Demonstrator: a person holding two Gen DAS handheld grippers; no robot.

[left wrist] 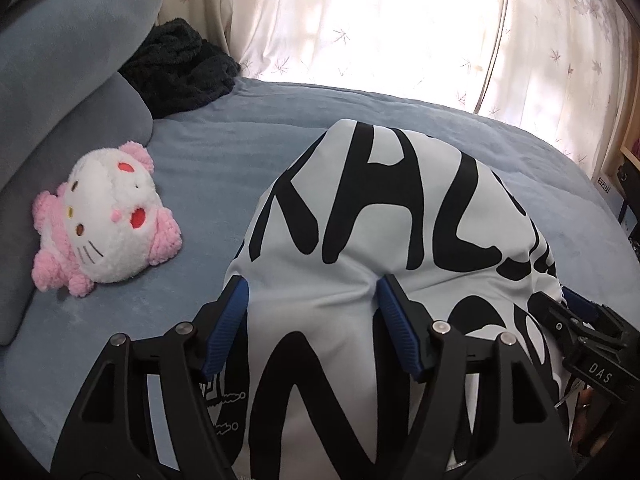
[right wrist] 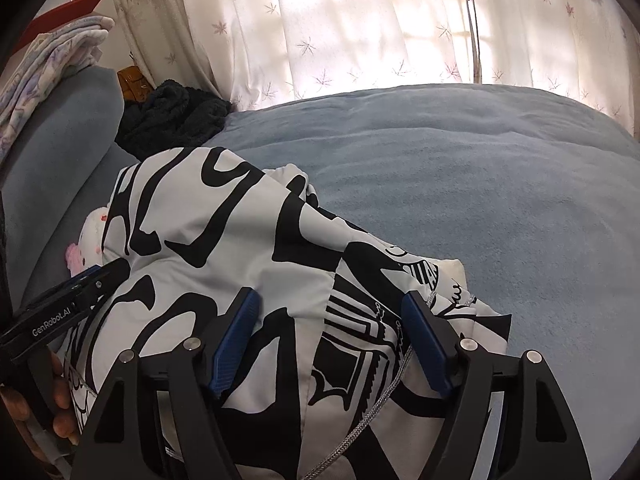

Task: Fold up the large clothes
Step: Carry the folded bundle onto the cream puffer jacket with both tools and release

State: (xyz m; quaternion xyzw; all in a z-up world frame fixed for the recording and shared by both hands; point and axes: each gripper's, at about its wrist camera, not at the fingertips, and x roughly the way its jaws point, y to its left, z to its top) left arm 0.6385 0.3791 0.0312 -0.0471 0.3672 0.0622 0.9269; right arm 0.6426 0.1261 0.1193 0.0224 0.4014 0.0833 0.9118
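While the garment (left wrist: 360,216) lies bunched on the bed (right wrist: 480,184) | left gripper (left wrist: 312,300), right gripper (right wrist: 332,312) released, straddling it | stretches away from both, equally near.

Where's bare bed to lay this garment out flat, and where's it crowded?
Free: the blue bedspread between the black-and-white garment and the curtain, widest on that garment's right. Crowded: the pillow side, with the plush toy, the dark knit heap and the grey pillow.
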